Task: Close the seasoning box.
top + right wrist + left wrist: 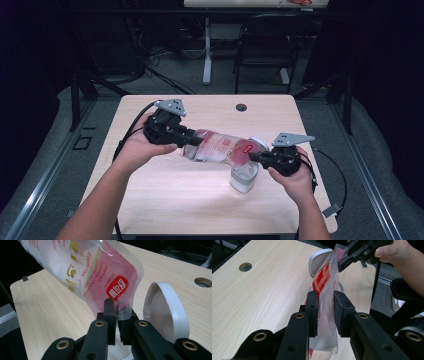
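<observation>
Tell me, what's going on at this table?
A person holds a clear plastic bag with red print above the wooden table, stretched between two hand-held grippers. The left gripper clamps one end, the right gripper pinches the other. That end hangs over a clear container whose white lid is flipped open.

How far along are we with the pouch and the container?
Done: the container stands with its white lid flipped open. In hand: both tongs, left and right, grip opposite ends of the pouch, held level above it. Left: tipping the contents in; none visibly pouring, and whether the pouch is cut open is unclear.
</observation>
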The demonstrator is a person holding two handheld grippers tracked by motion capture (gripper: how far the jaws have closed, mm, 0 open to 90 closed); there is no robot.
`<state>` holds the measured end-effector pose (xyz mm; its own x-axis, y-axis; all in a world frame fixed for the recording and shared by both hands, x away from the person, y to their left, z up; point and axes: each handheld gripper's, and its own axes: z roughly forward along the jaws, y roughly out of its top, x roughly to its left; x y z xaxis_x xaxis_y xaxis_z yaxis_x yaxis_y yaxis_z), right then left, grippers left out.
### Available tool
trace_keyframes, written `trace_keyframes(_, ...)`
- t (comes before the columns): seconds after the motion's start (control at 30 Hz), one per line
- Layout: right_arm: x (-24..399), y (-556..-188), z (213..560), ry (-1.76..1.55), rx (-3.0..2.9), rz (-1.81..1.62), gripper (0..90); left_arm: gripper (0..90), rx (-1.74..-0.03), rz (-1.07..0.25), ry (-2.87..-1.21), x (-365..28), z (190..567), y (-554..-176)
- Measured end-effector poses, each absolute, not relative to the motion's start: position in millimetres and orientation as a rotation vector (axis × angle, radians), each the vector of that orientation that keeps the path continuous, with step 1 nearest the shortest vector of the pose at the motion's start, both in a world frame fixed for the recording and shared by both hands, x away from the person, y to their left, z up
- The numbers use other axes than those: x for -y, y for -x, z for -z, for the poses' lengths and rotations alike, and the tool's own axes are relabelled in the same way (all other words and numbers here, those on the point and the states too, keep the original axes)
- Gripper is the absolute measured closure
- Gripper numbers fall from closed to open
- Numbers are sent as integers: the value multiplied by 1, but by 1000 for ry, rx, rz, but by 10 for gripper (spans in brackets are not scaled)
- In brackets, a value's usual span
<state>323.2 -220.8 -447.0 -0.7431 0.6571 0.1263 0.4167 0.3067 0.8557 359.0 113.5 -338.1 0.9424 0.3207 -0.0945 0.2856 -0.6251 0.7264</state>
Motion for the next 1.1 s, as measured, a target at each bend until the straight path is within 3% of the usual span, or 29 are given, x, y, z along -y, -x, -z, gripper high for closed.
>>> trace_keyframes(1.1,229,-318,440,-974,-2387,-1429,886,759,-423,-56,-2265,-111,334,-362)
